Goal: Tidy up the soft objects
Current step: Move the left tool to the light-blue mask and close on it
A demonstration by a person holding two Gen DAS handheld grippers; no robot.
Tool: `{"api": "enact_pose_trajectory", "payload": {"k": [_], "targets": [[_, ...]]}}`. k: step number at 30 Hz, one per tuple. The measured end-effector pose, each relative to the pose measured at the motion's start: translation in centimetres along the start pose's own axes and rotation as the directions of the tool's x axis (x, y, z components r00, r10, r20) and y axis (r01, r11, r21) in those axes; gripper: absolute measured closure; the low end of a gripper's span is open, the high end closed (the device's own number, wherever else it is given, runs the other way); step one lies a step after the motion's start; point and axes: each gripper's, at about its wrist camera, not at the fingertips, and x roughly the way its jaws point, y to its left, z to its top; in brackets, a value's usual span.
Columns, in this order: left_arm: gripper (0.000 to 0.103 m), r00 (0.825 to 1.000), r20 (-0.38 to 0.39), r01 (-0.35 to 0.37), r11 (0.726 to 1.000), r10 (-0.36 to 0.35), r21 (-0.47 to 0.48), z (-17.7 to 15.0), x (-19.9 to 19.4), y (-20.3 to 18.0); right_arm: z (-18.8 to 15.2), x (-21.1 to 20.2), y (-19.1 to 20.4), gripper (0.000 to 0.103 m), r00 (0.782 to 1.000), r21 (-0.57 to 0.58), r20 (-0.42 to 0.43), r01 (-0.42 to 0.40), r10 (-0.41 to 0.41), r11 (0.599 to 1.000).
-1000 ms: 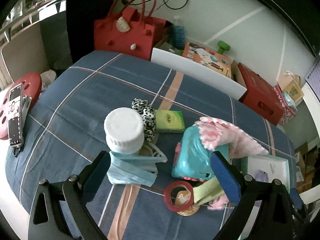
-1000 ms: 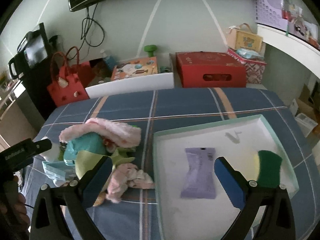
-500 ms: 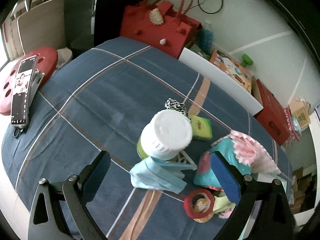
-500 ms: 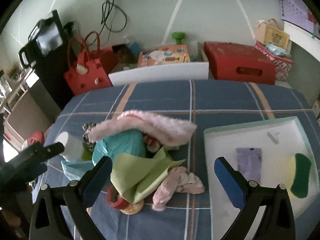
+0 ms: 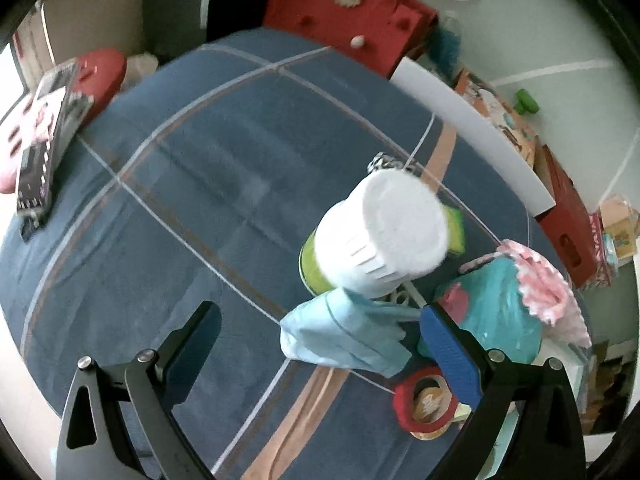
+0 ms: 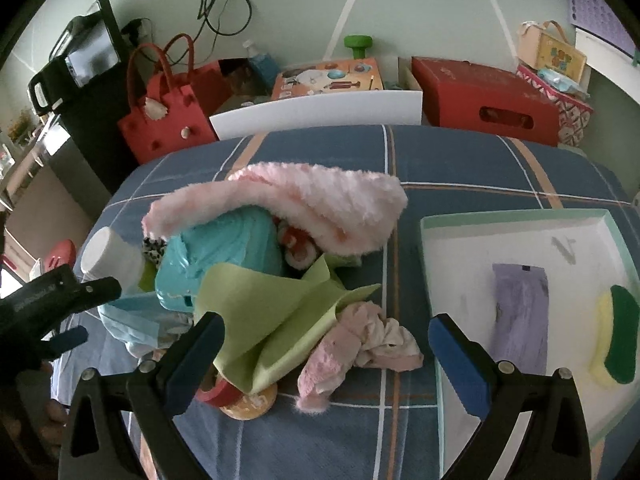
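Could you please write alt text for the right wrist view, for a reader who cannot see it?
The open right gripper hovers over a pile of soft things on a blue checked tablecloth: a green cloth, a pink fluffy cloth and a small pink rag. To the right, a white tray holds a purple packet and a sponge.

Non-task items on and behind the plaid table

White-capped bottle [image 5: 384, 236] stands upright; red tape roll [image 5: 426, 402] lies nearby (on a yellow disc); red handbag [image 6: 170, 114] and red box [image 6: 486, 98] behind.
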Motion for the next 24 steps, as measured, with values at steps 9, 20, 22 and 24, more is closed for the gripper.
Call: {"api": "enact_pose_trajectory", "payload": {"k": [9, 20, 22, 24], "targets": [[0.004, 0.998, -0.057, 0.015, 0.995, -0.021, -0.102, -0.2, 2.2, 1.0, -0.4, 0.5, -0.5, 0.000, 0.999, 0.031, -0.044, -0.028, 0.030, 0.999], [0.031, 0.993, -0.091, 0.066, 0.990, -0.078, -0.121, -0.4, 3.9, -0.2, -0.7, 0.7, 0.1, 0.000, 0.997, 0.008, -0.069, -0.030, 0.030, 1.000], [0.036, 0.992, -0.084, 0.083, 0.988, -0.094, -0.130, -0.2, 3.7, -0.2, -0.7, 0.8, 0.1, 0.000, 0.997, 0.006, -0.073, -0.028, 0.028, 1.000], [0.043, 0.993, -0.070, 0.087, 0.988, -0.097, -0.128, -0.1, 3.5, -0.2, -0.7, 0.9, 0.0, 0.000, 0.996, 0.010, -0.081, -0.025, 0.025, 1.000]]}}
